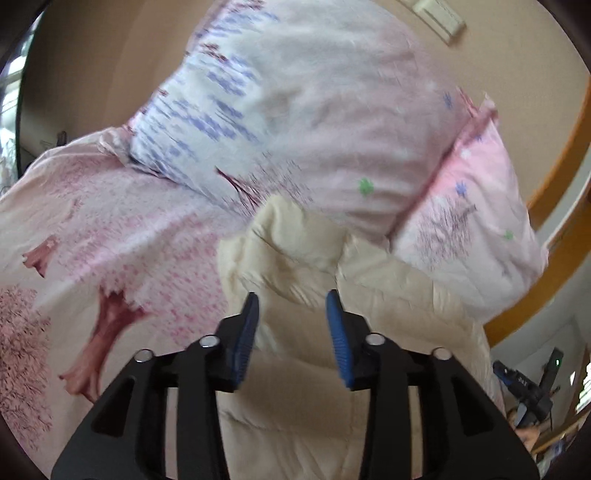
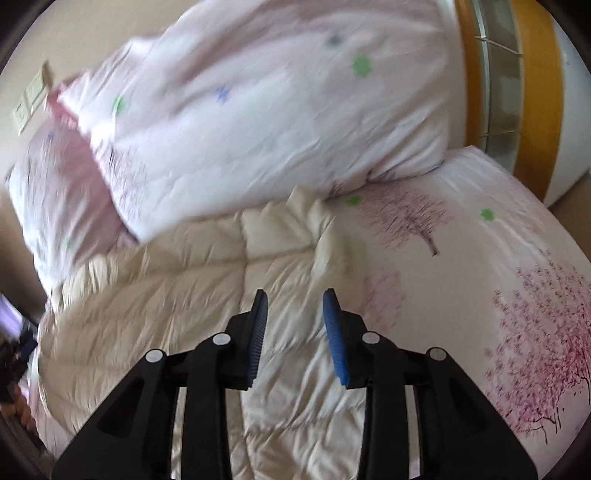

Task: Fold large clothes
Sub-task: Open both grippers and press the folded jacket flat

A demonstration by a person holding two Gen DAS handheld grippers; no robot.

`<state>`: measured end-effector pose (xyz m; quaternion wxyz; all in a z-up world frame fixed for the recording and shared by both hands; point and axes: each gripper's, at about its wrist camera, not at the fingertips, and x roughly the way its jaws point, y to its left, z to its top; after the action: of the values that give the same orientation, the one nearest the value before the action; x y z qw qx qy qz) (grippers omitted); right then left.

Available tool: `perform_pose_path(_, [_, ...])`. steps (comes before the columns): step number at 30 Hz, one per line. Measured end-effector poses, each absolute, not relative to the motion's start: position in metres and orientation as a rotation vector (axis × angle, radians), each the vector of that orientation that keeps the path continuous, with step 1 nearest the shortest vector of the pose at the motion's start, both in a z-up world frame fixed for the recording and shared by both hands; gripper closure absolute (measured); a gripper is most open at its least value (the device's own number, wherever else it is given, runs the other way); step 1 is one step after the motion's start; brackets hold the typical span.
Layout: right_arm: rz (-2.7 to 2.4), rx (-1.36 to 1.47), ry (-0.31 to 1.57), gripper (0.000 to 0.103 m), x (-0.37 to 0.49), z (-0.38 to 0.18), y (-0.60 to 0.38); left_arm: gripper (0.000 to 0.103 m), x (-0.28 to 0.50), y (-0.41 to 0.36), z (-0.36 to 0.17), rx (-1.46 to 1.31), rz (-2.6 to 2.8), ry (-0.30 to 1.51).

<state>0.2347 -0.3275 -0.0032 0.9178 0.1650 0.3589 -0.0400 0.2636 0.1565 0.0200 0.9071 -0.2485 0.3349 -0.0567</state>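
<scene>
A cream quilted padded garment lies on a bed, its bunched top corner reaching a pillow. In the right wrist view the same cream garment spreads over the lower left, with a crumpled corner near the pillows. My left gripper hovers over the cream fabric, its blue pads apart with nothing pinched between them. My right gripper is likewise open above the garment, the cloth lying below the fingers rather than between the pads.
Two pink-and-white printed pillows are piled at the head of the bed. A tree-print bedsheet covers the mattress. An orange wooden frame borders the bed. Wall switches sit above.
</scene>
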Motion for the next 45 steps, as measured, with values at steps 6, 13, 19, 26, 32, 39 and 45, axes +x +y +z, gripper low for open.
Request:
perform_pose_path(6, [-0.133, 0.347, 0.852, 0.071, 0.252, -0.036, -0.325, 0.064, 0.28, 0.158, -0.011, -0.556, -0.078, 0.812])
perform_pose_path(13, [-0.098, 0.491, 0.861, 0.049, 0.239, -0.04, -0.334, 0.064, 0.272, 0.168, -0.015, -0.658, -0.104, 0.82])
perform_pose_path(19, [-0.08, 0.681, 0.738, 0.027, 0.171, -0.017, -0.362, 0.041, 0.211, 0.196, 0.001, -0.78, -0.169, 0.753])
perform_pose_path(26, [-0.063, 0.889, 0.854, 0.024, 0.126, -0.047, -0.373, 0.035, 0.16, 0.184, -0.003, -0.804, -0.23, 0.816])
perform_pose_path(32, [0.025, 1.051, 0.899, 0.024, 0.126, -0.072, -0.365, 0.034, 0.15, 0.16, -0.02, -0.881, -0.277, 0.904])
perform_pose_path(39, [0.044, 1.148, 0.854, 0.023, 0.138, -0.083, -0.357, 0.034, 0.156, 0.14, -0.028, -0.919, -0.266, 0.905])
perform_pose_path(45, [0.014, 1.154, 0.795, 0.026, 0.141, -0.083, -0.357, 0.035, 0.163, 0.138, -0.041, -0.989, -0.188, 0.905])
